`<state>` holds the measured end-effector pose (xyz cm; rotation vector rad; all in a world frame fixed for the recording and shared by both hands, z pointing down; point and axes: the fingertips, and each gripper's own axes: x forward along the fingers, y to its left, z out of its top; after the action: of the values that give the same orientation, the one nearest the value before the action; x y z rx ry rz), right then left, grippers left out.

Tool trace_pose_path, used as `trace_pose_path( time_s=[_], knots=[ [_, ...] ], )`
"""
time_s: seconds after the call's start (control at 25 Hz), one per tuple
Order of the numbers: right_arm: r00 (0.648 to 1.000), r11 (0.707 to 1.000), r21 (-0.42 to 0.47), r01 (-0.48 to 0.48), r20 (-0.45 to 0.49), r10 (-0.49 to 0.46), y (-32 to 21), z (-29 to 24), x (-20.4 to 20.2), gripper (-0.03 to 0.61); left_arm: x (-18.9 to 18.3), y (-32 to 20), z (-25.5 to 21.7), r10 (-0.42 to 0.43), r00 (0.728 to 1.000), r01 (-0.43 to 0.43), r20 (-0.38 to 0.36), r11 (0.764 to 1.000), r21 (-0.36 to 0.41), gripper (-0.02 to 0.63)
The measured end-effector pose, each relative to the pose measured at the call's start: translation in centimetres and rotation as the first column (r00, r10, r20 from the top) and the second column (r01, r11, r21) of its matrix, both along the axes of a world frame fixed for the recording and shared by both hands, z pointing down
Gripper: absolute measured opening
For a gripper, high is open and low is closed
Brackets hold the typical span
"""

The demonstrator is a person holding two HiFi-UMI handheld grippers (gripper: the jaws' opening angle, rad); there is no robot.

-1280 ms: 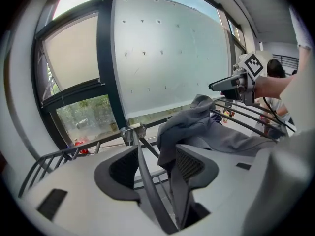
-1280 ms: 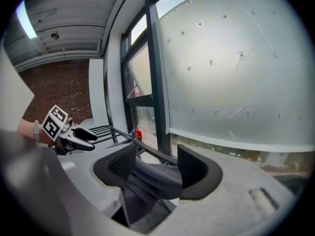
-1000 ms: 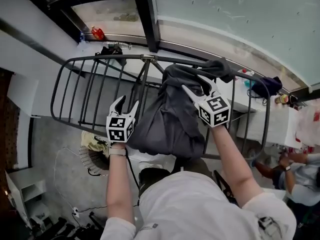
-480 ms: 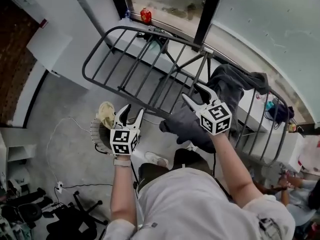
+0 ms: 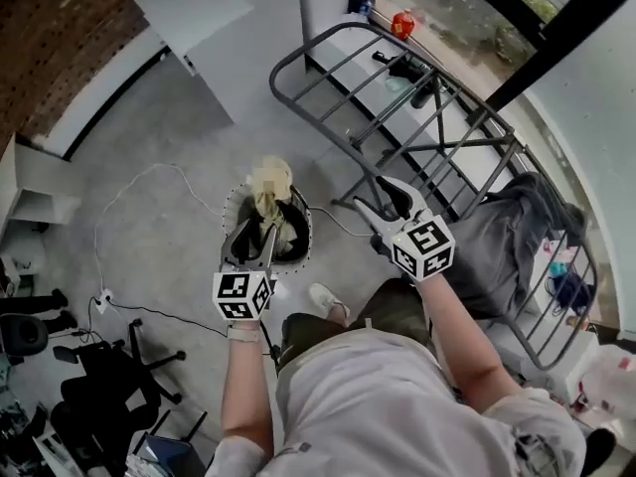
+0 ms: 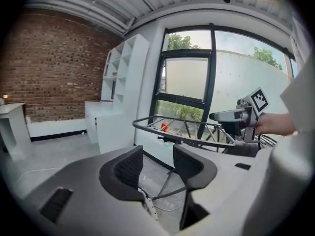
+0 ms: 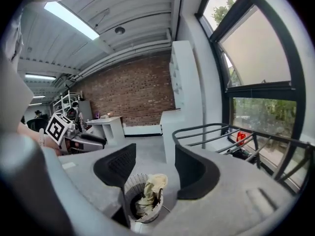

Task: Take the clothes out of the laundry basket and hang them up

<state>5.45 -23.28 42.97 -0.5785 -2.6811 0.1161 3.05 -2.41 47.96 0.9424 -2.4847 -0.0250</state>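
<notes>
A round laundry basket (image 5: 238, 212) stands on the grey floor with a cream garment (image 5: 270, 192) heaped in it. My left gripper (image 5: 253, 237) hovers over the basket's near rim; its jaws are closing with nothing between them. My right gripper (image 5: 379, 198) is open and empty, between the basket and the dark metal drying rack (image 5: 397, 97). A dark grey garment (image 5: 502, 237) hangs over the rack's right end. The right gripper view looks down on the basket (image 7: 129, 188) and cream garment (image 7: 150, 188) below its open jaws. The left gripper view faces the rack (image 6: 182, 136).
A red can (image 5: 402, 23) sits on the window sill behind the rack. A white cabinet (image 5: 189, 8) stands at the back left, cables (image 5: 129, 207) trail over the floor, and a black office chair (image 5: 109, 386) is at the lower left. The person's shoe (image 5: 326, 301) is beside the basket.
Both grippers have come away from the dark garment, which stays on the rack. The view has swung left and down, so the left gripper now hangs over the basket, its jaws a little narrower.
</notes>
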Motion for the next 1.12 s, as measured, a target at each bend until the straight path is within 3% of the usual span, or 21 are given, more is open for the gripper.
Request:
trace_pose_path(
  time_s=[0.24, 0.52, 0.84, 1.12],
  knots=[
    [0.984, 0.986, 0.017, 0.163, -0.073, -0.161, 8.5, 4.6, -4.5, 0.247, -1.4, 8.3, 0.7, -0.147, 0.989, 0.147, -0.001, 0.989, -0.023, 0.178],
    [0.938, 0.949, 0.062, 0.310, -0.184, -0.295, 14.0, 13.2, -11.2, 0.247, -4.6, 13.4, 3.2, -0.290, 0.954, 0.284, -0.080, 0.956, -0.074, 0.178],
    [0.883, 0.917, 0.118, 0.381, -0.341, -0.323, 15.9, 23.9, -19.5, 0.247, -9.9, 16.3, 6.7, -0.407, 0.900, 0.387, -0.154, 0.911, -0.146, 0.178],
    [0.815, 0.879, 0.176, 0.444, -0.487, -0.314, 17.8, 33.4, -22.1, 0.247, -11.1, 19.3, 10.5, -0.469, 0.854, 0.440, -0.224, 0.882, -0.170, 0.178]
  ],
)
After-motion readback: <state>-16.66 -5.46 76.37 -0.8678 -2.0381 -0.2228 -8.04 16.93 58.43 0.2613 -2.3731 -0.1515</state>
